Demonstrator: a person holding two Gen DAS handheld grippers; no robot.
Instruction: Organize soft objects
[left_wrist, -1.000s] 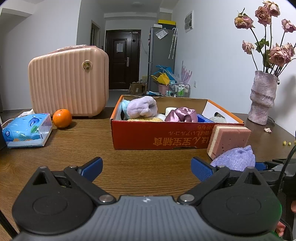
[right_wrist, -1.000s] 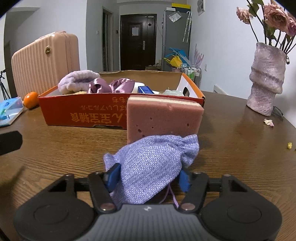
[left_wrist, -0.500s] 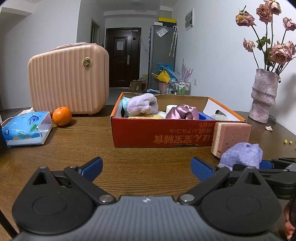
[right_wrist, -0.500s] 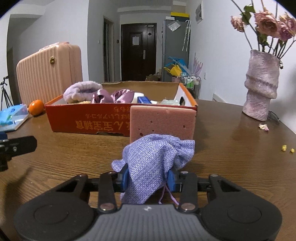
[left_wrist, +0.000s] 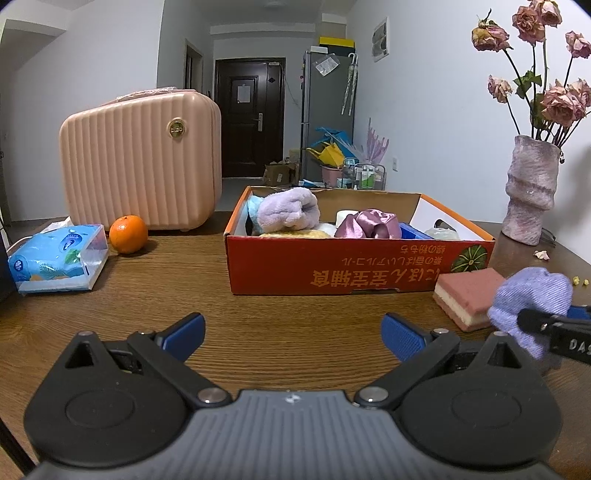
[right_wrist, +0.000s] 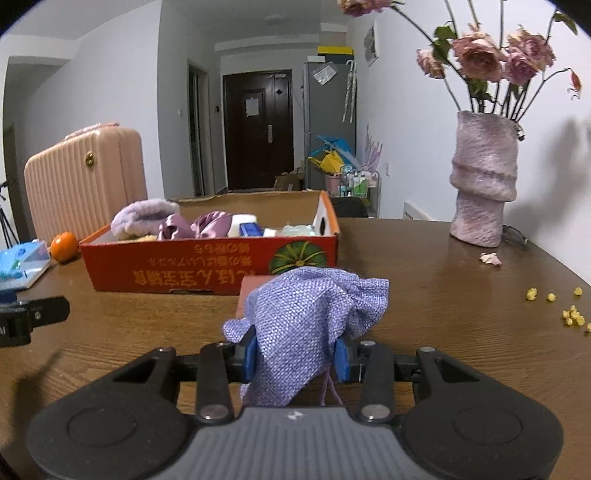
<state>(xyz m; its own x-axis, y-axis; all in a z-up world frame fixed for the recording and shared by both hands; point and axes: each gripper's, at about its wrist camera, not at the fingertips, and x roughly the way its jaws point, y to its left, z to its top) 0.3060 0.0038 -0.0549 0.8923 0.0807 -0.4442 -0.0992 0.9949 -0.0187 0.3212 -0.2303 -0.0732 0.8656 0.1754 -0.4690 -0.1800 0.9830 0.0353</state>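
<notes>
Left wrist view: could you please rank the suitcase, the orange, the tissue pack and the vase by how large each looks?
1. Suitcase, clearly largest.
2. Vase.
3. Tissue pack; it covers about as much of the picture as the vase and sits nearer the camera, so their order is unsure.
4. Orange, smallest.

A pink suitcase, an orange and a tissue pack are sitting far left on the worktop, a vase of roses standing far right.

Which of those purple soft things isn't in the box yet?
The lilac woven pouch, clamped in the right gripper above the table. The fluffy towel and shiny satin scrunchie already lie in the red box.
</notes>
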